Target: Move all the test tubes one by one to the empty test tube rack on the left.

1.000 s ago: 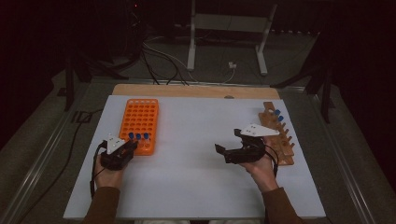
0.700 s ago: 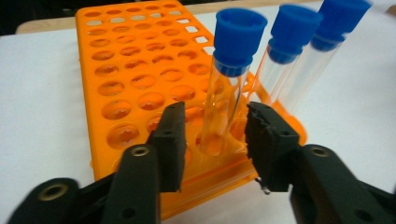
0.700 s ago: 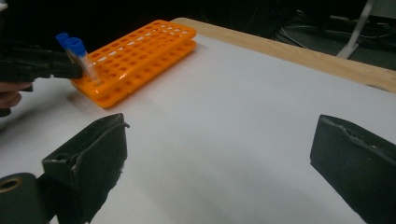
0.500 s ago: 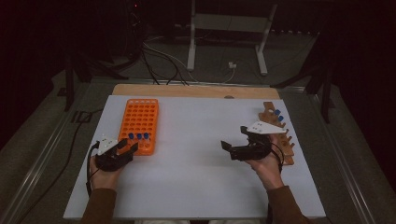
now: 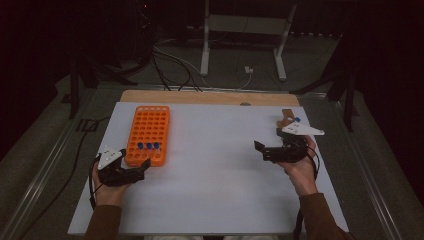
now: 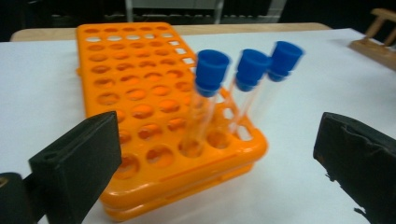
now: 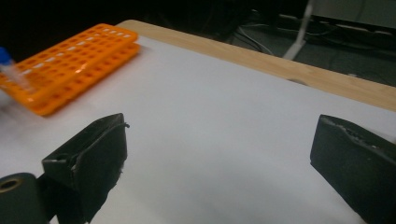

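Ahead of the left claw, its jaws just opened and empty, an orange rack sits on white table; right claw gapes empty, dark room beyond.

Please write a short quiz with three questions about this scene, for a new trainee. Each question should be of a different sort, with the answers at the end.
1. How many blue-capped tubes stand in the orange rack?
2. True or false: the left claw is shut on a tube.
3. Which thing lies closest to the right claw? A) the orange rack B) the wooden rack C) a metal bowl

Key
1. Three, side by side in a row near the rack's near end.
2. False. Its jaws have just been opening, stand wide apart, and hold nothing; the tubes stand beyond them in the rack.
3. B. The wooden rack sits just behind the right hand, at the right edge of the white table.
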Demonstrator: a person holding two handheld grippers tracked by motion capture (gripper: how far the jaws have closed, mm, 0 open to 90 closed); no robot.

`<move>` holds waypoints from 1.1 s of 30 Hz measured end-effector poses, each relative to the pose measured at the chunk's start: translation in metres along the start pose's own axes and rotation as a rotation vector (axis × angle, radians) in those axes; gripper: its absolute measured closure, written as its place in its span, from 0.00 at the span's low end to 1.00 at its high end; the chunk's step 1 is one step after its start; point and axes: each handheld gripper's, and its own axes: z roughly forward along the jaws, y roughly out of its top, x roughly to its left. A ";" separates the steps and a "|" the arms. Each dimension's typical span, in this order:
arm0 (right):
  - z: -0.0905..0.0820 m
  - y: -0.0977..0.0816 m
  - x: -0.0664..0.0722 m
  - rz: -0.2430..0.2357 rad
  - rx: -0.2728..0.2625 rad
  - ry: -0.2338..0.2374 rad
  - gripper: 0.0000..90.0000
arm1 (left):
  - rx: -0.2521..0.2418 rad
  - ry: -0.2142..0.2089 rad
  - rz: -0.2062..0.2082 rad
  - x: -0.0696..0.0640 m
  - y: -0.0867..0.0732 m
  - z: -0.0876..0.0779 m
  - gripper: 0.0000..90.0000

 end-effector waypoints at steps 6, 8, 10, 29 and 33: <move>-0.007 0.001 -0.019 0.019 -0.003 -0.049 0.04 | -0.014 -0.003 0.011 -0.001 0.001 -0.006 0.01; -0.009 0.001 -0.025 0.026 -0.008 -0.066 0.04 | -0.019 -0.004 0.011 0.000 0.001 -0.009 0.01; -0.011 0.001 -0.032 0.037 -0.014 -0.080 0.04 | -0.022 -0.001 0.014 0.000 0.001 -0.011 0.01; -0.015 -0.015 -0.089 0.138 -0.018 -0.214 0.09 | -0.033 -0.017 0.039 -0.008 0.004 -0.019 0.01; -0.010 -0.022 -0.099 0.154 0.017 -0.237 0.13 | -0.029 -0.018 0.037 -0.008 0.004 -0.017 0.01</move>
